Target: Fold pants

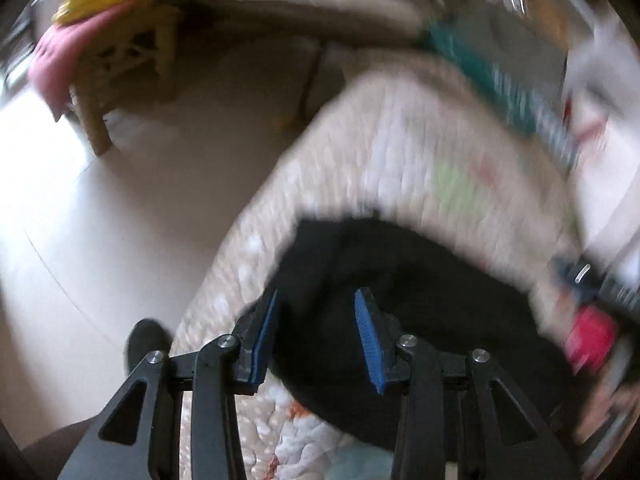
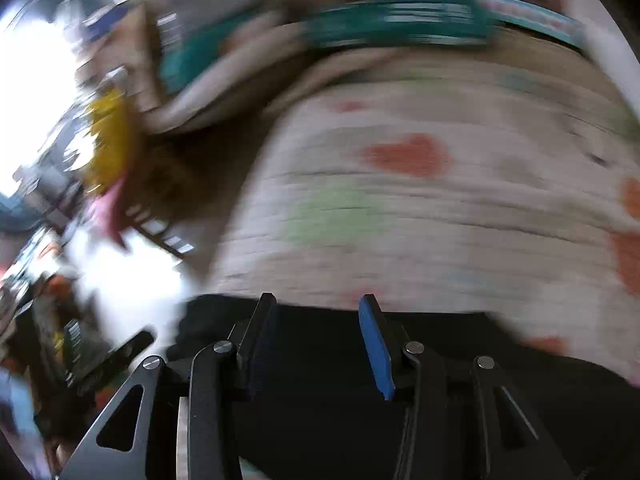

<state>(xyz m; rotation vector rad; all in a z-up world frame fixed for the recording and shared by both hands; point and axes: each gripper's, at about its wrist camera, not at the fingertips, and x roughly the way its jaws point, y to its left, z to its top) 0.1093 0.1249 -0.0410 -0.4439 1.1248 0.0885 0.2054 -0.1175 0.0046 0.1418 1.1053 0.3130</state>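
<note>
The black pants lie on a pale quilted bed cover with coloured patches. My left gripper is open above the pants' left part, with nothing between its blue pads. In the right wrist view the pants fill the bottom, under my right gripper, which is open and empty near the pants' far edge. Both views are blurred by motion.
A wooden stool with pink and yellow cloth stands on the pale floor left of the bed. A teal striped item lies at the bed's far side. A red and dark object shows at right. Clutter fills the left.
</note>
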